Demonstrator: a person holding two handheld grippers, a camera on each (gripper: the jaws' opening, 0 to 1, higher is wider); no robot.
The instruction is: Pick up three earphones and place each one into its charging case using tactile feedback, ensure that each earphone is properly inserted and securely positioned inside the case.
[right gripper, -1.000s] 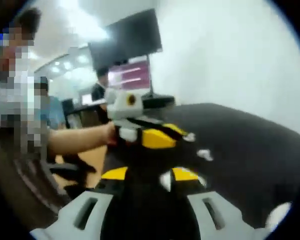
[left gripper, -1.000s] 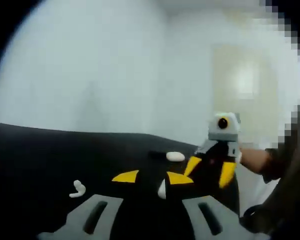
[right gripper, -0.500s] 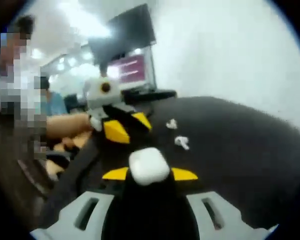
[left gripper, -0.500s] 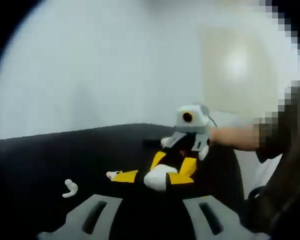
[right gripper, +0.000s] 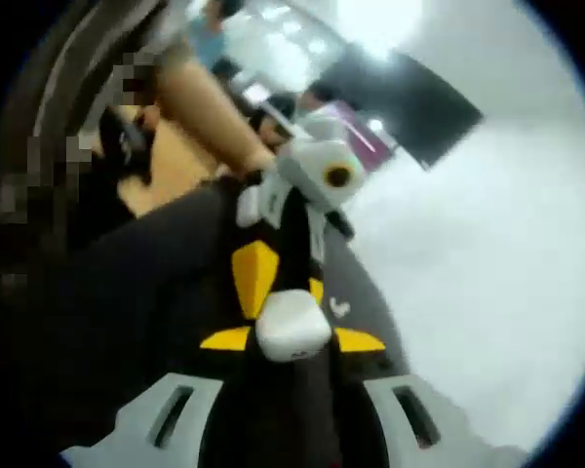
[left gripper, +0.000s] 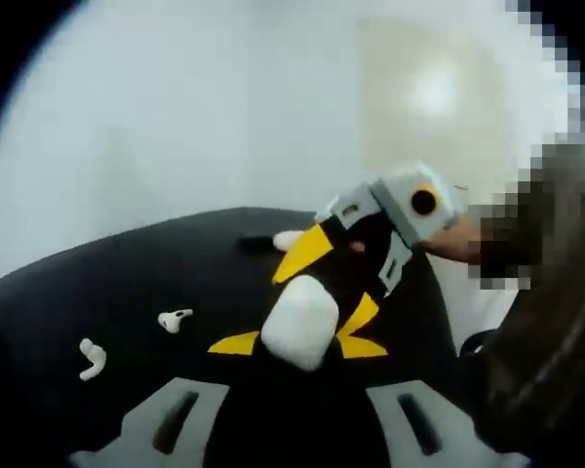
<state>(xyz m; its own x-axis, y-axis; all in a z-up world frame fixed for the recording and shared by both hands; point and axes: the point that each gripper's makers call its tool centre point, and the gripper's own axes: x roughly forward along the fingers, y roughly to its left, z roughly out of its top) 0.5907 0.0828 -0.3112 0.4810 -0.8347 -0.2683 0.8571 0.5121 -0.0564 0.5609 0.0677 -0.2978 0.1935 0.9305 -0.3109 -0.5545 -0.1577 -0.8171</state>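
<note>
A: Case status?
B: My right claw is clamped on the smooth, rounded white charging case. My left claw touches the case too; can't tell its grip. Two earphones lie on the black tabletop.

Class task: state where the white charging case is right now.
The charging case sits low in the centre of both views, between the yellow tips of a gripper, above the black table.

White, rounded charging case sits tilted at centre frame, lid closed. Two white earphones lie at lower left on the black table, apart.
</note>
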